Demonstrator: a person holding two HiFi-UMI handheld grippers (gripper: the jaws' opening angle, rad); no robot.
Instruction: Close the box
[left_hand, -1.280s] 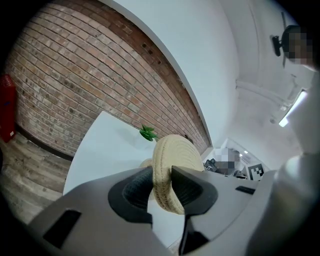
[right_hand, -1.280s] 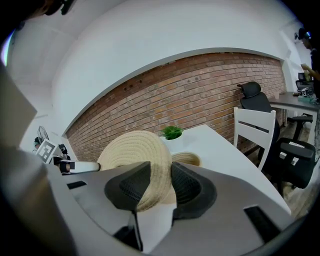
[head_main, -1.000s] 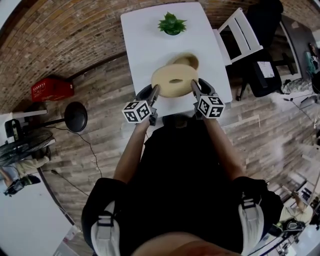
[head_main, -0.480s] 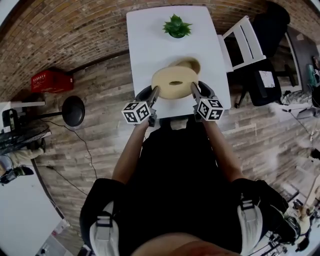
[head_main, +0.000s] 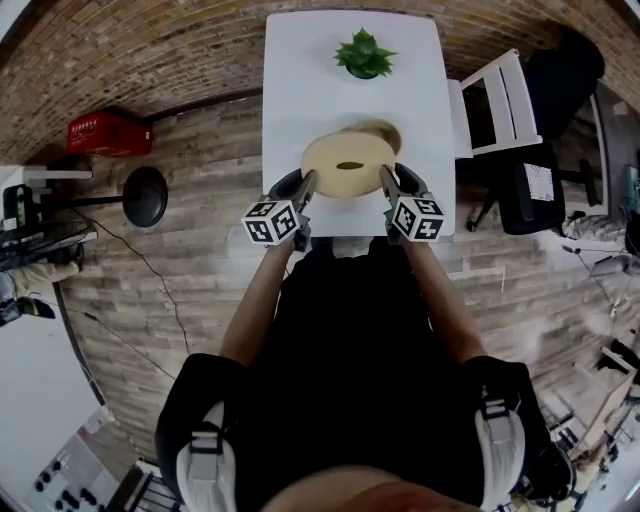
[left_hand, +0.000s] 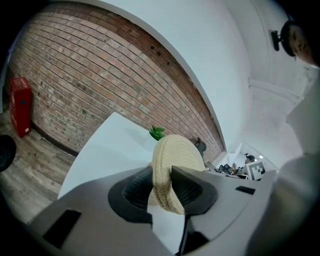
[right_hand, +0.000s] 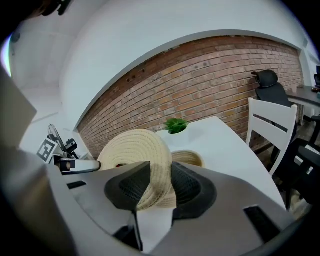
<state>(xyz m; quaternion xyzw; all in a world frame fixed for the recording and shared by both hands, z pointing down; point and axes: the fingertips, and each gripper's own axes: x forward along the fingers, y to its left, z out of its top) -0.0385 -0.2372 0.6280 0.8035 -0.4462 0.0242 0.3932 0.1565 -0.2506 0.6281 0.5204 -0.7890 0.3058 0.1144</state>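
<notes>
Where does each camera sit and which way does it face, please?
Head view: on the person's head, facing steeply down at the white table; forearms, left gripper and right gripper show.
Left gripper view: on the left gripper, facing along its jaws, shut on the woven lid, toward the brick wall.
Right gripper view: on the right gripper, jaws shut on the lid, woven box beyond.
Shared: all show the lid and plant.

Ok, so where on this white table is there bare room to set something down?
The table is bare in the band between the plant and the woven box, and along the left side beside the box. The near edge is crowded: the lid hangs there, clamped at its rim by the left gripper and the right gripper.
</notes>
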